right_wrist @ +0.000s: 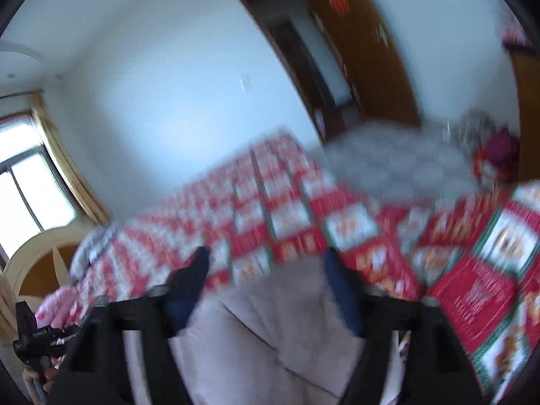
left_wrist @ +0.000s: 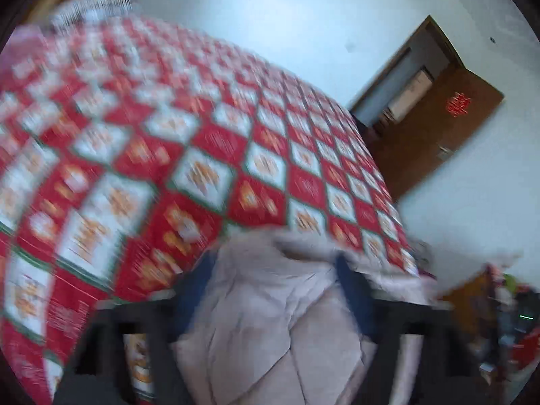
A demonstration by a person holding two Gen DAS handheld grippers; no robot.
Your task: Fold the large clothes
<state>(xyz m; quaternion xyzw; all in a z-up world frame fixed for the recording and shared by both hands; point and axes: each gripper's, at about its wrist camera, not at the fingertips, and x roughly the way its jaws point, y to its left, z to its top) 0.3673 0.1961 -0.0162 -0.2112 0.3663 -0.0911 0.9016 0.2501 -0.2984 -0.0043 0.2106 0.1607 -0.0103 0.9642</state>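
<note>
Left wrist view, blurred: left gripper (left_wrist: 275, 263) low in the frame, blue-tipped fingers (left_wrist: 195, 287) spread wide apart, nothing pinched. Pale pinkish padded garment (left_wrist: 270, 320) lying between and below them at bottom centre, on the red-and-white patterned bedspread (left_wrist: 168, 152) filling the left and middle. White wall (left_wrist: 270, 17) above; brown wooden door (left_wrist: 435, 135) standing ajar at upper right.

Right wrist view, also blurred: right gripper (right_wrist: 266, 260) at lower centre, fingers (right_wrist: 341, 290) likewise set wide, clamped on nothing. Same pale garment (right_wrist: 270, 330) beneath and between them at bottom centre, resting on the bedspread (right_wrist: 472, 290). Grey cloth heap (right_wrist: 398, 158) at middle right on the bed. Window (right_wrist: 30, 189) with yellowish curtain (right_wrist: 67, 168) at left edge; door (right_wrist: 364, 50) at top. Other handheld gripper (right_wrist: 37, 337) at lower left corner.
</note>
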